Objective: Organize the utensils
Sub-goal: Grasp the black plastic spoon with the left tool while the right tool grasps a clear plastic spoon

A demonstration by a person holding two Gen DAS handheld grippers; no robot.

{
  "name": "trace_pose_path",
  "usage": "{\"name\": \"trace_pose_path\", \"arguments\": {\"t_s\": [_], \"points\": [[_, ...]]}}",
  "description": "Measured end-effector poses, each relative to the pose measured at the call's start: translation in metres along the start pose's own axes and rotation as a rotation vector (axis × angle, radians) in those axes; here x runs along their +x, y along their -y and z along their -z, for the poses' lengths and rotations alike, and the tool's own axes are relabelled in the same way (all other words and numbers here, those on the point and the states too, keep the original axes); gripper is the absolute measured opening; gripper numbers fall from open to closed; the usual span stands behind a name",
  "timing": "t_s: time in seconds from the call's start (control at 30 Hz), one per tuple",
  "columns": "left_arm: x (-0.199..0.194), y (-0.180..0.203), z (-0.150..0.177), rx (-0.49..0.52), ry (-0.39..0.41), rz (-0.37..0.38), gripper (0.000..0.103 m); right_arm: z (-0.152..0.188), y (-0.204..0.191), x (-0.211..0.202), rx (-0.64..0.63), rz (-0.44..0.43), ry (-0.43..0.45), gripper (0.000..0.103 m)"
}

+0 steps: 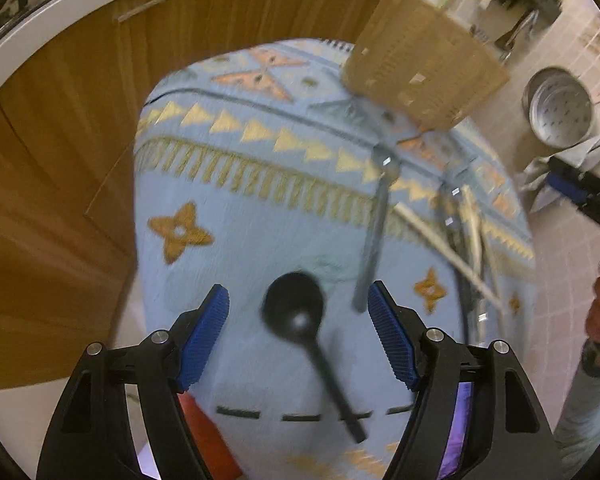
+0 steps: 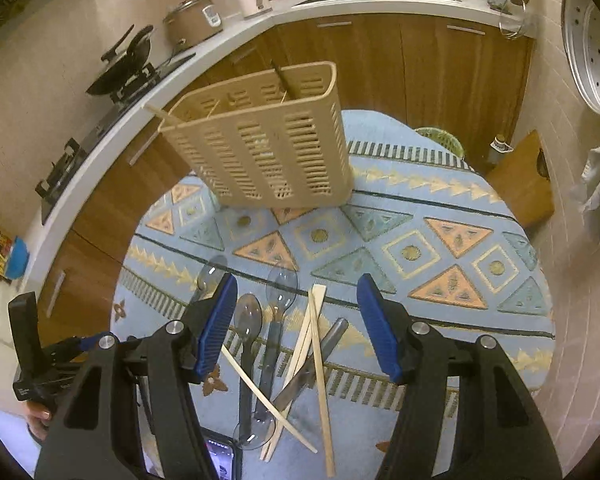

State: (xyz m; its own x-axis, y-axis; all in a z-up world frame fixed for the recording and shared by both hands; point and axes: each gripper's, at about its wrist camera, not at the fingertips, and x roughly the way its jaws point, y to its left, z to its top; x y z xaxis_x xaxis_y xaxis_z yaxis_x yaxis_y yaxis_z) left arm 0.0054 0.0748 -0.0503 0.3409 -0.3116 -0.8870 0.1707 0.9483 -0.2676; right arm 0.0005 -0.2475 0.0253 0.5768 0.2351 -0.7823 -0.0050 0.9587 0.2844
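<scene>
Left gripper: jaws stand wide apart and hold nothing; the black spoon lies on the cloth between them, with bare gaps on both sides of its bowl.

Right gripper: jaws parted and empty, pointing down over a loose pile of utensils.

Landmark: the beige slotted holder, standing upright at the far side of the blue patterned tablecloth.

Pile: well in front of the holder, on the near part of the cloth, lie clear plastic spoons, pale wooden chopsticks and a grey-handled utensil, crossed over one another.

Black spoon: also well in front of the holder, off to the left of the pile, handle pointing toward the near edge.

Holder contents: a few chopsticks already stand inside, one leaning out over the left rim.

Step, as I judge it: each gripper is choosing something to pick up.

Risks: the crossed chopsticks could drag their neighbours off the cloth if one is lifted alone; the clear spoons are hard to see and thin, so a grip may slip; the left view is blurred, so its aim may be off.
</scene>
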Motion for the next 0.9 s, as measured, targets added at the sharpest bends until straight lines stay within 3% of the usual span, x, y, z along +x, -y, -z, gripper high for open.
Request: {"name": "trace_pose_path", "arguments": {"t_s": [0.1, 0.2, 0.23, 0.37, 0.4, 0.43, 0.5, 0.57, 0.77, 0.9], "points": [[0.006, 0.006, 0.006, 0.015, -0.025, 0.008, 0.067, -0.001, -0.005, 0.008, 0.004, -0.008, -0.024, 0.059], [0.016, 0.016, 0.011, 0.043, -0.054, -0.005, 0.058, 0.000, -0.007, 0.016, 0.002, -0.002, -0.042, 0.059], [0.016, 0.023, 0.013, 0.073, -0.028, -0.047, 0.053, 0.000, -0.008, 0.019, -0.001, 0.010, -0.051, 0.059], [0.022, 0.040, 0.014, 0.155, 0.008, -0.152, 0.050, 0.000, -0.010, 0.040, -0.009, 0.016, -0.126, 0.059], [0.024, 0.045, 0.015, 0.183, 0.022, -0.179, 0.040, 0.000, -0.010, 0.045, -0.015, 0.020, -0.143, 0.058], [0.024, 0.048, 0.015, 0.197, 0.033, -0.200, 0.036, -0.001, -0.010, 0.053, -0.025, 0.036, -0.166, 0.056], [0.026, 0.051, 0.014, 0.221, 0.052, -0.238, 0.033, -0.001, -0.009, 0.066, -0.041, 0.065, -0.200, 0.041], [0.025, 0.051, 0.011, 0.220, 0.061, -0.230, 0.033, 0.001, -0.008, 0.080, -0.049, 0.080, -0.238, 0.036], [0.028, 0.049, 0.002, 0.198, 0.084, -0.192, 0.032, 0.008, -0.024, 0.097, -0.090, 0.062, -0.266, 0.036], [0.032, 0.048, -0.006, 0.178, 0.099, -0.194, 0.032, 0.002, -0.025, 0.110, -0.053, 0.069, -0.291, 0.036]]}}
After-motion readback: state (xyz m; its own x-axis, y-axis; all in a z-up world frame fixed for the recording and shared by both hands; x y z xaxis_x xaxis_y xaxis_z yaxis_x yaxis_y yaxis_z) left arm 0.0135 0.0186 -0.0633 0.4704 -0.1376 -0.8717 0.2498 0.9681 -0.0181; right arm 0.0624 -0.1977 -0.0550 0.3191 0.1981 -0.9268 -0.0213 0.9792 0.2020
